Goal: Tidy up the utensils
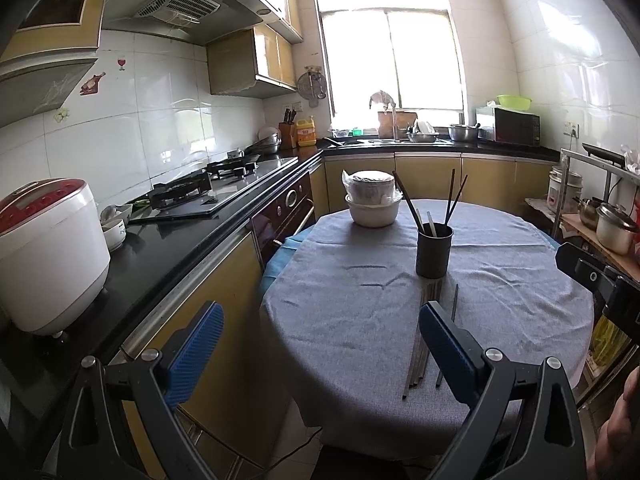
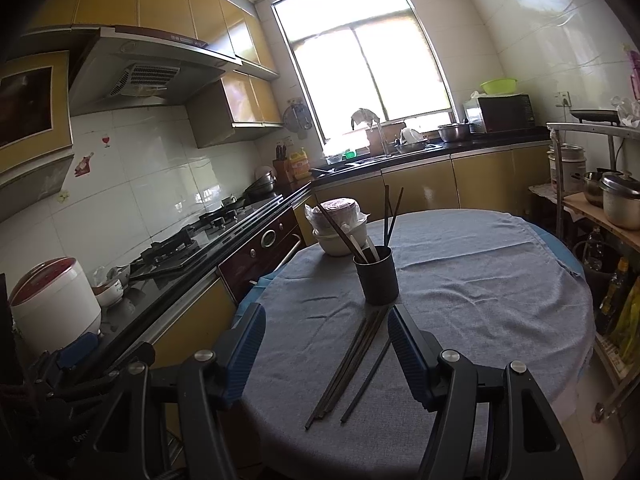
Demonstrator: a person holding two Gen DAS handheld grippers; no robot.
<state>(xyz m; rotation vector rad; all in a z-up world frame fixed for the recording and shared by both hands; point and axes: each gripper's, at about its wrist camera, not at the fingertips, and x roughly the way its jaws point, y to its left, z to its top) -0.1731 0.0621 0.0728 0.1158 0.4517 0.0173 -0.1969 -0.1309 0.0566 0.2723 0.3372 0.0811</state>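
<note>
A dark cup (image 1: 433,251) stands on the round table (image 1: 360,320) with several chopsticks upright in it; it also shows in the right wrist view (image 2: 377,276). Several dark chopsticks (image 2: 346,364) lie loose on the grey cloth in front of the cup, and show in the left wrist view (image 1: 424,344) partly behind my finger. My left gripper (image 1: 318,336) is open and empty above the table's near left edge. My right gripper (image 2: 326,340) is open and empty, held above the loose chopsticks.
White stacked bowls (image 1: 373,204) wrapped in plastic stand at the table's far side. A counter with a rice cooker (image 1: 48,256) and stove (image 1: 192,192) runs along the left. A shelf with pots (image 2: 616,200) stands at the right.
</note>
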